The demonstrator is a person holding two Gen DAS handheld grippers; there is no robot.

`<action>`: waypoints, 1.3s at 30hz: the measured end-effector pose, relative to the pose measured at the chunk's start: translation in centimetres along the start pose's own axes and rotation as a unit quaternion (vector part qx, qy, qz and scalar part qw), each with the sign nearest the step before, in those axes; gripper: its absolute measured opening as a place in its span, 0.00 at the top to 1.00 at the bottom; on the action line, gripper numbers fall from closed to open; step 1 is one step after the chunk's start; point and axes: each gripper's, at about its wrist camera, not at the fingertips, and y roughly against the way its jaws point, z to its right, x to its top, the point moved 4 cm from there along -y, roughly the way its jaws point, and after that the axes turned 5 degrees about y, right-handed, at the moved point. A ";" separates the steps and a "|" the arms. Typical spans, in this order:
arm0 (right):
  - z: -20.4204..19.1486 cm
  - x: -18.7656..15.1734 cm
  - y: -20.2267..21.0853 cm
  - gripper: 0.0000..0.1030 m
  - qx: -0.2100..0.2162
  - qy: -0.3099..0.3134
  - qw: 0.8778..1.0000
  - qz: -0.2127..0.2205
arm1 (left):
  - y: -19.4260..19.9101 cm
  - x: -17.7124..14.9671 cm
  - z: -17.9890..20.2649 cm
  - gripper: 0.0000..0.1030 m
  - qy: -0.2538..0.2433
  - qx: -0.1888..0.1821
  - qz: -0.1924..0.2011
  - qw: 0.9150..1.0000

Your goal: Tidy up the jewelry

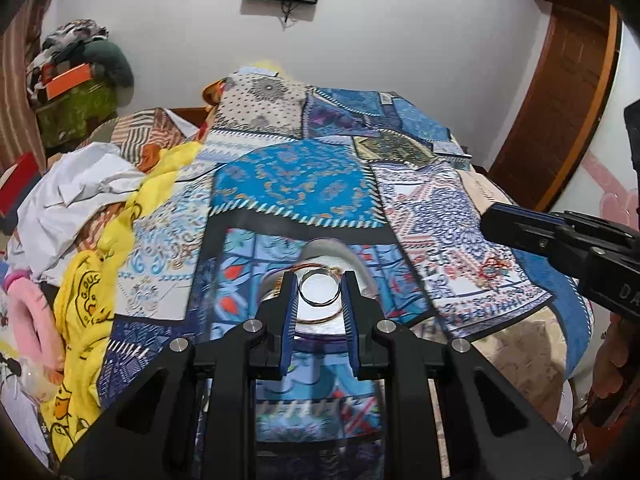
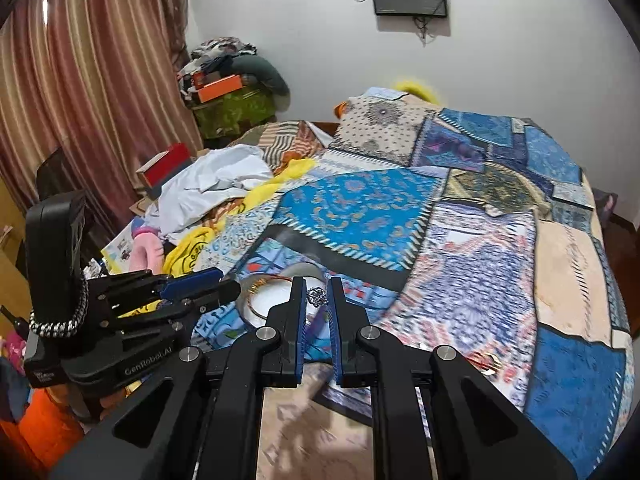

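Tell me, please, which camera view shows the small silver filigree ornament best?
The right wrist view: the small silver filigree ornament sits centred between the right tongs, close and sharp. In the left wrist view I cannot find it.

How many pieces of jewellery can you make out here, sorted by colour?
Silver: 1, ornament in the right gripper
Dark: 1, thin bangle between the left gripper fingers
Copper-gold: 1 bangle clearly seen in the white dish, maybe more
Red-and-gold: 1, piece on the quilt
Total: 4 at least
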 end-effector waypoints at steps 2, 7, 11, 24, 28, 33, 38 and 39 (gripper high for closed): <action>-0.7 0.2 -1.2 0.91 0.006 0.003 1.000 -0.009 | -0.2 -0.2 -0.6 0.80 0.002 0.002 -0.003 1.000; -1.6 0.3 -3.7 0.91 0.016 0.008 0.999 -0.032 | -0.9 -0.7 -1.4 0.80 0.004 -0.002 -0.013 1.000; -2.1 0.3 -5.5 0.91 0.020 0.012 0.998 -0.051 | -1.9 -0.9 -1.5 0.80 0.001 -0.010 -0.023 1.000; -1.7 0.1 -8.6 0.91 0.033 -0.001 0.996 -0.088 | -4.3 -1.1 -1.1 0.80 -0.010 -0.017 -0.045 0.999; -1.6 0.0 -8.9 0.91 0.038 -0.006 0.995 -0.094 | -4.5 -1.1 -1.1 0.80 -0.010 -0.017 -0.044 0.999; -1.5 -0.1 -9.0 0.87 0.043 -0.008 0.993 -0.107 | -4.5 -1.0 -1.1 0.80 -0.006 -0.013 -0.045 0.999; -1.4 0.1 -7.8 0.69 0.038 -0.013 0.995 -0.096 | -4.0 -0.9 -1.0 0.74 -0.002 -0.008 -0.042 0.999; -1.3 0.2 -7.5 0.67 0.034 -0.012 0.995 -0.092 | -3.8 -0.9 -1.0 0.70 -0.001 -0.008 -0.040 0.999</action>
